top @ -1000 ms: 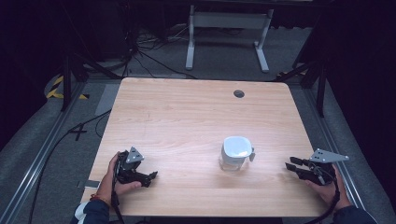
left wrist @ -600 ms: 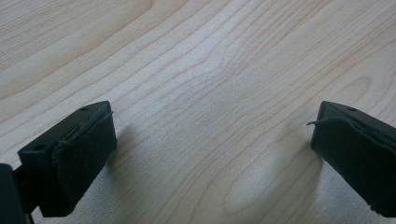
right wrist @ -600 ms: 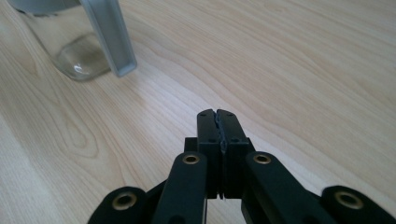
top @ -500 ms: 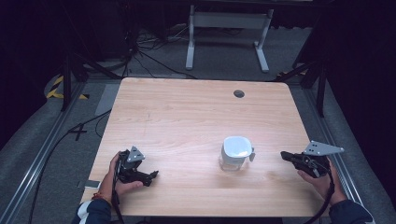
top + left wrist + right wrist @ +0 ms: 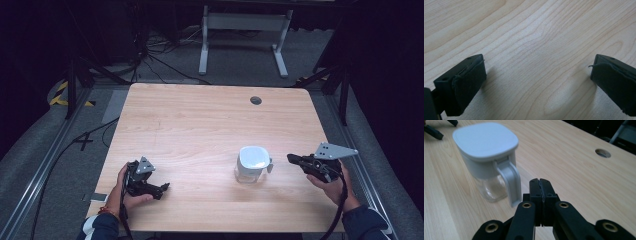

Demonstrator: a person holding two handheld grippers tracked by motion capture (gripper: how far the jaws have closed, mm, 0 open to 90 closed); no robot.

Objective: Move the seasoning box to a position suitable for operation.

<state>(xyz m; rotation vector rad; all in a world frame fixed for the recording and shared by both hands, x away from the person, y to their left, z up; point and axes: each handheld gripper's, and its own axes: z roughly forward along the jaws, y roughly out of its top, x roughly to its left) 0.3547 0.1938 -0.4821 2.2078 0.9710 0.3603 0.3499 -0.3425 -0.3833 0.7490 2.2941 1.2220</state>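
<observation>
Holding your right gripper (image 5: 539,182) beside the jug's handle (image 5: 510,182) with jaws just closed on nothing — pushing forward could topple the jug (image 5: 251,163); left gripper (image 5: 161,188) jaws gape empty.

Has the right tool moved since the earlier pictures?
Yes. In the high view the right tool has come leftward from the table's right edge toward the pitcher; its jaws have closed, empty.

One wooden worktop (image 5: 200,130) carries one clear jug (image 5: 251,164) with one white lid (image 5: 485,140) and one white handle (image 5: 510,183). One round hole (image 5: 256,100) sits in the worktop's upper right. Two grippers, left gripper (image 5: 162,189) and right gripper (image 5: 291,158), each have two black fingers (image 5: 464,82).
</observation>
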